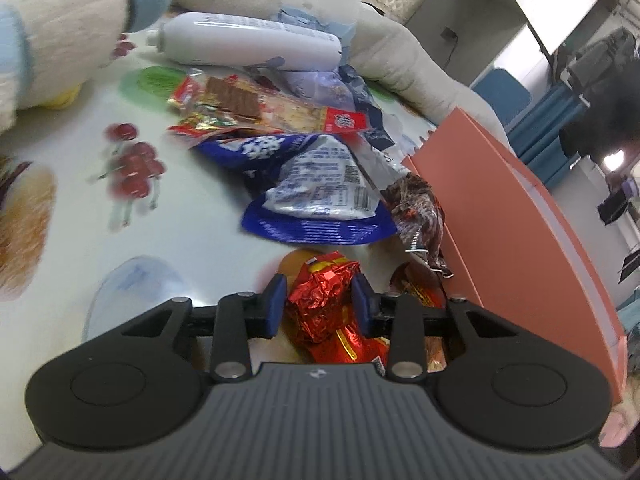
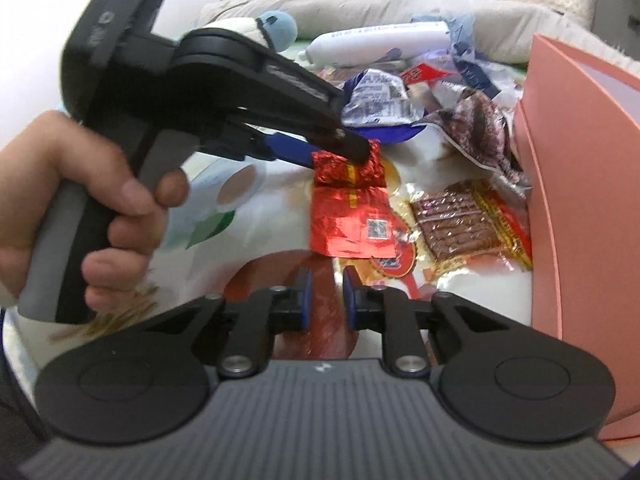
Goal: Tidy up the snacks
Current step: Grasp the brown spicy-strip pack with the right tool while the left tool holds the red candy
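Covering table: fruit-print cloth (image 1: 132, 184); left tool (image 1: 320, 300) pinching red foil packet (image 1: 324, 296); right tool (image 2: 324, 300) narrowly spread, empty.

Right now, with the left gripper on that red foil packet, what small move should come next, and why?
Probably lift the red foil packet clear and carry it toward the pink box: the left gripper is shut on its crumpled end, and the box stands just beside.
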Available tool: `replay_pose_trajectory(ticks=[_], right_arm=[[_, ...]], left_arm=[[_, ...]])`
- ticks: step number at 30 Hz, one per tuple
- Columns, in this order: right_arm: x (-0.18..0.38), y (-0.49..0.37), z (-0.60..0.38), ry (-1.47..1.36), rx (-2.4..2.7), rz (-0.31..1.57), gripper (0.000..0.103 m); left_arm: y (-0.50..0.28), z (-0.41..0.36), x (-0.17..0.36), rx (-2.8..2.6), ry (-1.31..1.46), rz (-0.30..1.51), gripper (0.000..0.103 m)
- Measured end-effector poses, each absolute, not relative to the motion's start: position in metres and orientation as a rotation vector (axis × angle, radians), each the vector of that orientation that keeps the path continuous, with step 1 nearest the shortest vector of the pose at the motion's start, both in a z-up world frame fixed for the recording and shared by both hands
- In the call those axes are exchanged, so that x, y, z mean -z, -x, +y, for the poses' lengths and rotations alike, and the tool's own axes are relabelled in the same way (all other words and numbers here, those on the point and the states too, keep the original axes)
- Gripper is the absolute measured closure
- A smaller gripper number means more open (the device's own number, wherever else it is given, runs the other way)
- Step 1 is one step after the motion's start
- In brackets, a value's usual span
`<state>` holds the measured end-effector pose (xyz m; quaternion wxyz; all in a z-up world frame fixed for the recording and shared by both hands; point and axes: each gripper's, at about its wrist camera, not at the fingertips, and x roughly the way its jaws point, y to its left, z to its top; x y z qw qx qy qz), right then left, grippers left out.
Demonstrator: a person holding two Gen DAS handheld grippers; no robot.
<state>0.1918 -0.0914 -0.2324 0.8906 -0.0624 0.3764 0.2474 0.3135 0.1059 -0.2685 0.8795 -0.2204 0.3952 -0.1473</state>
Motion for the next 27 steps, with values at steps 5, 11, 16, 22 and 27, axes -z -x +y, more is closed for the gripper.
replay_pose_trajectory(ticks=[5, 11, 16, 22, 27], right_arm=[[0.231, -0.187, -0.101, 0.030, -0.513, 0.785, 0.085], [0.231, -0.169, -0.118, -0.153, -0.233, 0.724, 0.080], [0.226, -0.168, -0.125, -0.270, -0.080, 0.658, 0.058], [0.229, -0.178, -0.139, -0.542, 0.044, 0.634, 0.047], [0.241, -0.188, -0.147, -0.720, 0.140, 0.650, 0.051]], left_arm=[[-0.287, 0.129, 0.261, 0.270, 0.491, 0.802, 0.063], [-0.262, 0.153, 0.257, 0.249, 0.519, 0.781, 0.063], [-0.262, 0.160, 0.252, 0.285, 0.549, 0.763, 0.063], [-0.285, 0.149, 0.241, 0.387, 0.597, 0.738, 0.063], [-0.302, 0.119, 0.241, 0.426, 0.484, 0.770, 0.063]])
